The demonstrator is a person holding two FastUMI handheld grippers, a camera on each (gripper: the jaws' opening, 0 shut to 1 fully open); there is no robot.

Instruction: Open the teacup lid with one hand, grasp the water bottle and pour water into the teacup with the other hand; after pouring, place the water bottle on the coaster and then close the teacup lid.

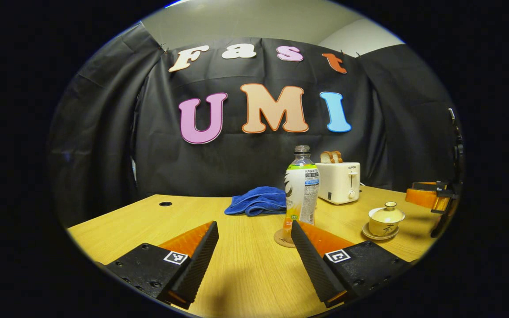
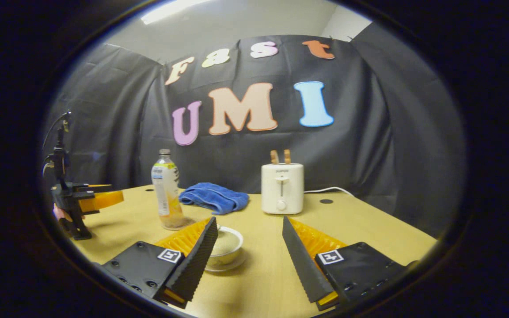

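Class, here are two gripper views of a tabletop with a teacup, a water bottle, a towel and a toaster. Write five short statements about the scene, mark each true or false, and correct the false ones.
1. The water bottle lies on its side. False: it stands upright on the coaster.
2. The teacup has its lid on. True.
3. The left gripper is shut on the bottle. False: its fingers are spread and hold nothing.
4. Bread slices stick up from the toaster. True.
5. The blue towel hangs over the toaster. False: it lies on the table beside it.
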